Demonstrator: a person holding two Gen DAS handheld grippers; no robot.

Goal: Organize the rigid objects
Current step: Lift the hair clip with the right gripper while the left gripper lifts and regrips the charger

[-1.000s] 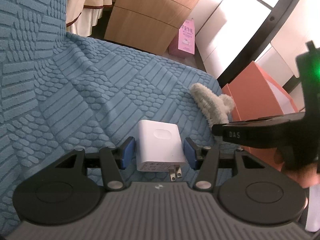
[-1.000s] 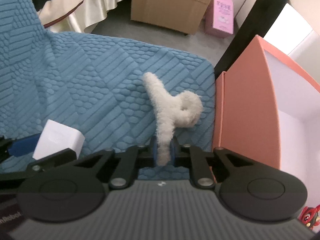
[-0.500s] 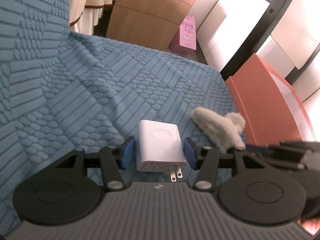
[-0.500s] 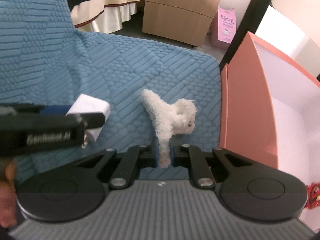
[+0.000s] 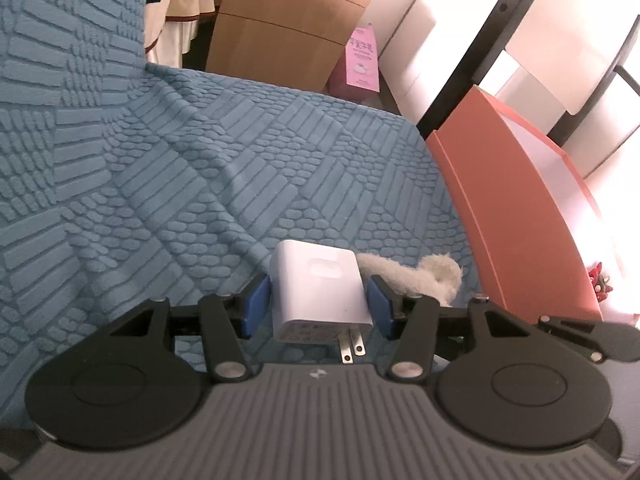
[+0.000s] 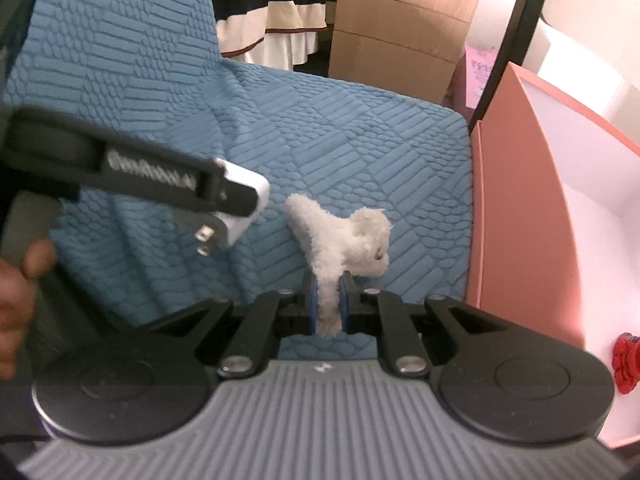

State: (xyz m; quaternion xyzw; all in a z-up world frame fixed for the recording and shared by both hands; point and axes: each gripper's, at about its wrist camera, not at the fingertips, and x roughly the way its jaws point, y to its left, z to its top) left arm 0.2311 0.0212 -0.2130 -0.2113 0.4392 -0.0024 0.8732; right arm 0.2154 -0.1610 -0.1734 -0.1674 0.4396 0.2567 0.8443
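Both claws grip loads beside the orange box (image 6: 520,216): left gripper (image 5: 318,304) clamps the white charger (image 5: 316,280), right gripper (image 6: 328,304) pinches the fluffy clip (image 6: 340,236), likely for boxing.

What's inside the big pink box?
The pink box has pale inner walls, and one small red thing lies at the bottom. What it is cannot be told. The right gripper and the picture's edge hide the rest of the floor.

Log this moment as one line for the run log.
left gripper: shut on white charger | right gripper: shut on fluffy white clip | both over blue cushion | pink box: alongside
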